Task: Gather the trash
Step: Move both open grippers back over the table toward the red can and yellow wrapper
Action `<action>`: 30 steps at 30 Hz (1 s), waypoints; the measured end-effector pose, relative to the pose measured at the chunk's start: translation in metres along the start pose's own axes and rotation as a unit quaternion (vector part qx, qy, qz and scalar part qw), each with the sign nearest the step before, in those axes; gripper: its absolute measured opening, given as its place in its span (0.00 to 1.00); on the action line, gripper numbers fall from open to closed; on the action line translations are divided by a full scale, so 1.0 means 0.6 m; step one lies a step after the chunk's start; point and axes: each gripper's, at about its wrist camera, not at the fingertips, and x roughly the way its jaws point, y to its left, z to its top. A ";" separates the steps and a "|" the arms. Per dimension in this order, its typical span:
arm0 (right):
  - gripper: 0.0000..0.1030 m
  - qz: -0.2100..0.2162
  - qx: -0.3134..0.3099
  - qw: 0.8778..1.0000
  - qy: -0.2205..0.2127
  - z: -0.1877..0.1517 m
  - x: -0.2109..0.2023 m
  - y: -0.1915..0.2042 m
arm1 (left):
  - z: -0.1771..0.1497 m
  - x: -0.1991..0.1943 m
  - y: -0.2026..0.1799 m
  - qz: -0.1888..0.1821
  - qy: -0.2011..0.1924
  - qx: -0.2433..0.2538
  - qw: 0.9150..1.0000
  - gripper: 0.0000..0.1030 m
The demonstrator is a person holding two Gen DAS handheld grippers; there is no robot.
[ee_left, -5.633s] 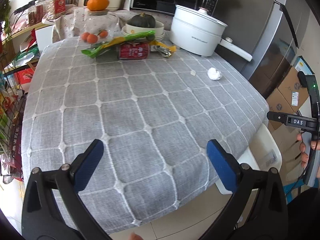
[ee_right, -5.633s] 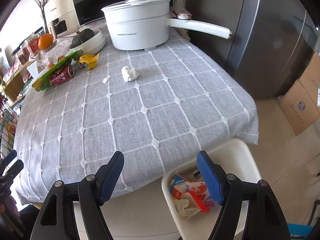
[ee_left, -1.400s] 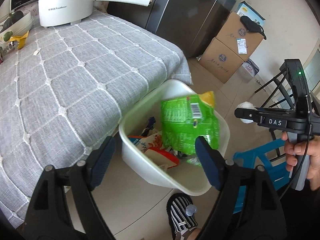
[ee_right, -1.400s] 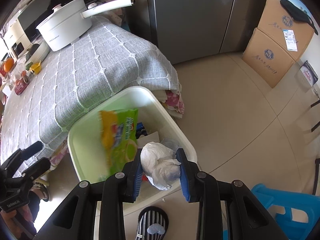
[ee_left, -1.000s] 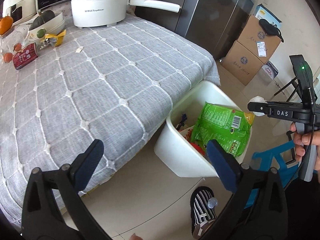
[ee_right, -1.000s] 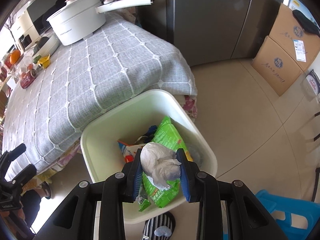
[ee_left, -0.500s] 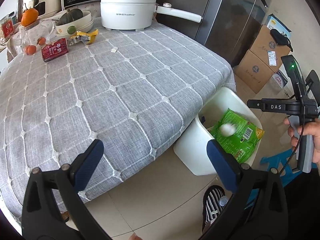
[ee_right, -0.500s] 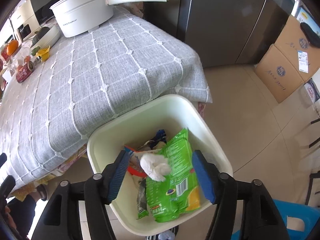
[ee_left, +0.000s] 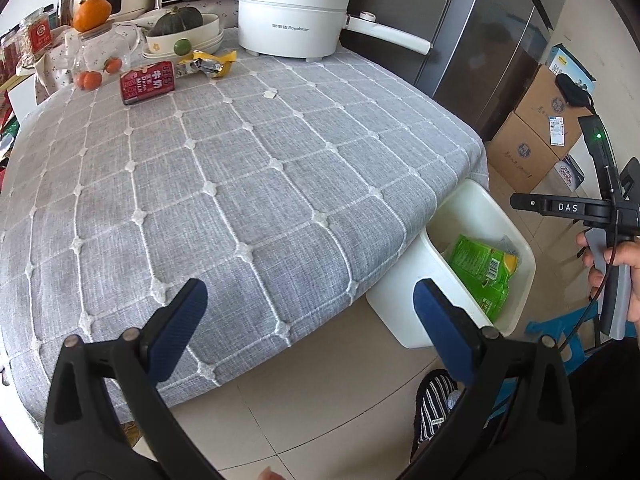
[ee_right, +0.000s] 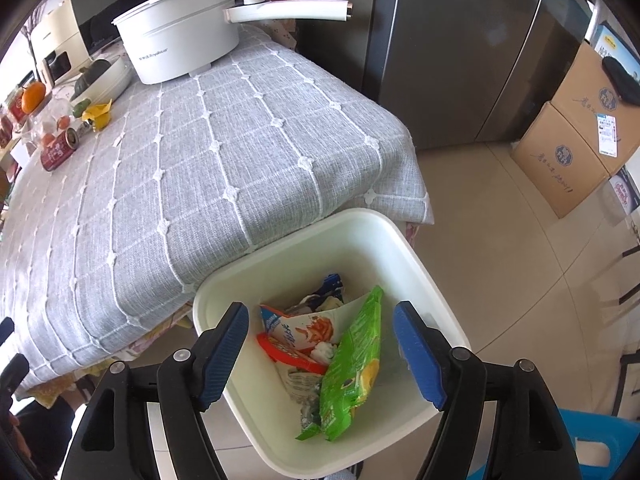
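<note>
A white trash bin (ee_right: 416, 264) stands on the floor at the table's near corner; it also shows in the left wrist view (ee_left: 404, 312). In it lie a green snack bag (ee_right: 356, 364), a white and orange wrapper (ee_right: 304, 332) and a white paper wad (ee_right: 325, 351). My right gripper (ee_right: 322, 354) is open and empty right above the bin. My left gripper (ee_left: 306, 330) is open and empty over the table's front edge. On the far side of the table lie a red can (ee_left: 148, 82), a yellow wrapper (ee_left: 208, 65) and a small white scrap (ee_left: 270, 94).
The table has a grey checked cloth (ee_left: 240, 168). At its back stand a white pot with a long handle (ee_left: 296, 28), a bowl with a squash (ee_left: 182, 34) and a glass jar with fruit (ee_left: 98, 60). Cardboard boxes (ee_right: 576, 136) and a dark fridge (ee_right: 460, 48) stand to the right.
My right gripper opened and let the paper wad fall into the bin, onto the trash. My left gripper swung back from the bin toward the table.
</note>
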 end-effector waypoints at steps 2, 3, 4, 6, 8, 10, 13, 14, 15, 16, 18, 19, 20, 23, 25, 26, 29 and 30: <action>0.74 0.004 0.001 1.000 -0.004 0.002 -0.003 0.005 | -0.003 -0.005 0.011 0.001 -0.002 -0.005 1.000 0.99; 0.74 0.006 0.000 1.000 -0.006 0.004 -0.004 0.009 | -0.005 -0.009 0.017 0.002 -0.003 -0.007 1.000 0.99; 0.74 0.009 0.000 1.000 -0.009 0.005 -0.007 0.013 | -0.008 -0.013 0.023 0.004 -0.005 -0.009 1.000 0.99; 0.74 0.013 -0.001 1.000 -0.015 0.009 -0.011 0.023 | -0.012 -0.021 0.038 0.008 -0.009 -0.014 1.000 0.99; 0.75 0.019 -0.004 1.000 -0.021 0.013 -0.015 0.035 | -0.015 -0.029 0.055 0.012 -0.013 -0.021 1.000 0.99; 0.75 0.024 -0.007 0.999 -0.026 0.019 -0.019 0.049 | -0.017 -0.035 0.074 0.018 -0.018 -0.031 0.999 0.99; 0.75 0.034 -0.013 0.999 -0.036 0.029 -0.025 0.078 | -0.019 -0.042 0.107 0.028 -0.023 -0.050 0.998 0.99; 0.76 0.038 -0.015 0.998 -0.040 0.034 -0.026 0.090 | -0.018 -0.043 0.118 0.033 -0.023 -0.056 0.998 0.99; 0.76 0.041 -0.016 0.998 -0.044 0.038 -0.027 0.100 | -0.018 -0.044 0.128 0.037 -0.022 -0.061 0.997 0.99; 0.76 0.044 -0.017 0.998 -0.047 0.042 -0.027 0.110 | -0.016 -0.045 0.139 0.042 -0.022 -0.067 0.997 0.99; 0.78 0.051 -0.017 0.997 -0.052 0.051 -0.026 0.134 | -0.011 -0.045 0.159 0.052 -0.025 -0.073 0.996 0.99; 0.78 0.055 -0.017 0.997 -0.053 0.055 -0.025 0.144 | -0.006 -0.043 0.168 0.057 -0.025 -0.078 0.995 0.99; 0.78 0.058 -0.019 0.997 -0.055 0.060 -0.022 0.156 | -0.001 -0.040 0.177 0.059 -0.023 -0.081 0.995 0.99; 0.79 0.065 -0.030 0.996 -0.059 0.079 -0.008 0.197 | 0.026 -0.027 0.201 0.060 -0.021 -0.076 0.995 0.99; 0.79 0.070 -0.037 0.995 -0.055 0.097 0.006 0.221 | 0.055 -0.011 0.217 0.076 -0.016 -0.058 0.995 0.99; 0.79 0.074 -0.038 0.995 -0.053 0.109 0.013 0.234 | 0.072 -0.002 0.226 0.085 -0.015 -0.047 0.995 0.99; 0.79 0.091 -0.041 0.993 -0.060 0.144 0.026 0.270 | 0.127 0.021 0.259 0.112 -0.028 -0.043 0.992 0.99; 0.79 0.095 -0.045 0.992 -0.066 0.157 0.030 0.283 | 0.143 0.028 0.269 0.110 -0.034 -0.052 0.992 0.99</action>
